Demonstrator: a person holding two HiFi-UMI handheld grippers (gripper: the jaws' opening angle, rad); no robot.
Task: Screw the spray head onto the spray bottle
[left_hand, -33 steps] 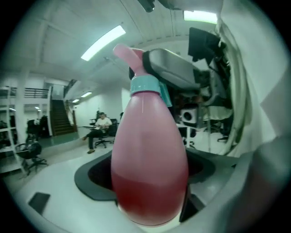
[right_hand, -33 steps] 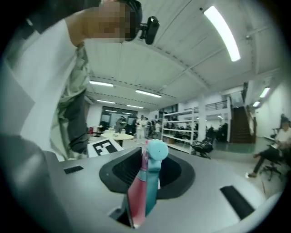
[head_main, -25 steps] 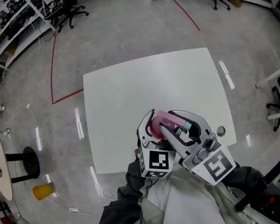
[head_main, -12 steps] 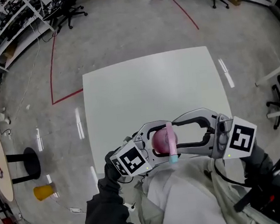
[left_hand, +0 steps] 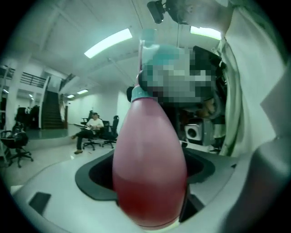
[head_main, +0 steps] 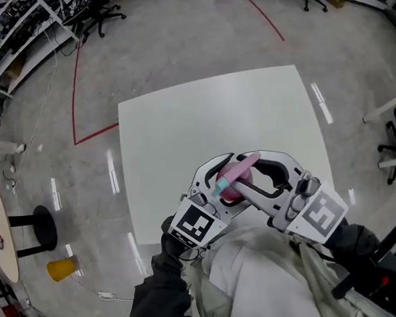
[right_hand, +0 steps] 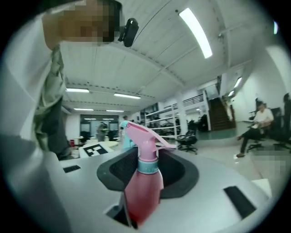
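I see the white table point(head_main: 180, 121); over its 6 o'clock edge my left gripper point(head_main: 217, 180) is clamped on the pink spray bottle point(head_main: 230, 191). At its 3 o'clock, my right gripper point(head_main: 255, 176) has just been closing its jaws around the bottle, not yet pressing. The spray head point(head_main: 242, 166) sits on the neck, pointing toward 2 o'clock.
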